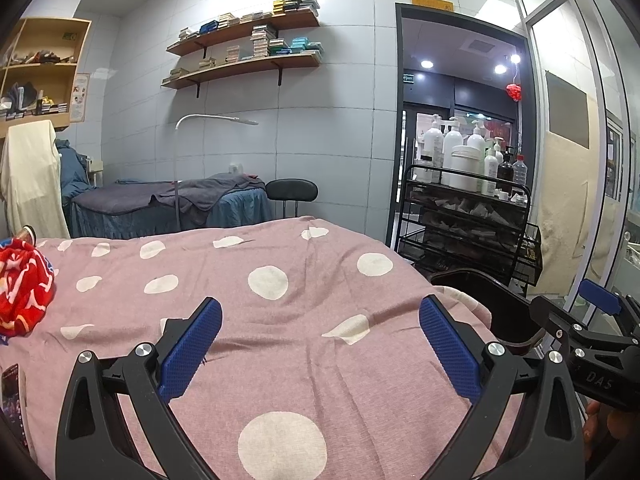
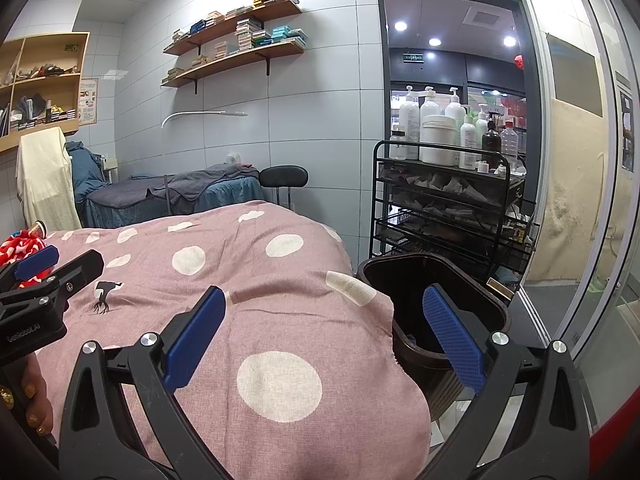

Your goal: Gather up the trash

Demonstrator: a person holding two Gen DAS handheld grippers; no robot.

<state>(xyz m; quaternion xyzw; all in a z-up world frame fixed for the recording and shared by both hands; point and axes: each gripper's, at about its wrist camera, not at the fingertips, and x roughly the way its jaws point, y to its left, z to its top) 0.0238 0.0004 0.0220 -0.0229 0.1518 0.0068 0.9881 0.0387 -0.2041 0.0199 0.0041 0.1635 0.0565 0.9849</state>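
Your left claw (image 1: 320, 344) and right claw (image 2: 326, 338) hang released and empty over the polka-dot bed (image 2: 248, 280), the black bin (image 2: 404, 280) just beyond your right claw's right finger.

trash bin (image 2: 436, 280): dark brown-black plastic, open-topped, upright, rounded rim | place: on the floor just beside the right edge of the pink polka-dot bed cover (image 2: 280, 300), in front of the black wire cart (image 2: 448, 208) | inside: dark, 1 small pale scrap visible low down | left wrist view: only its rim shows (image 1: 480, 280)
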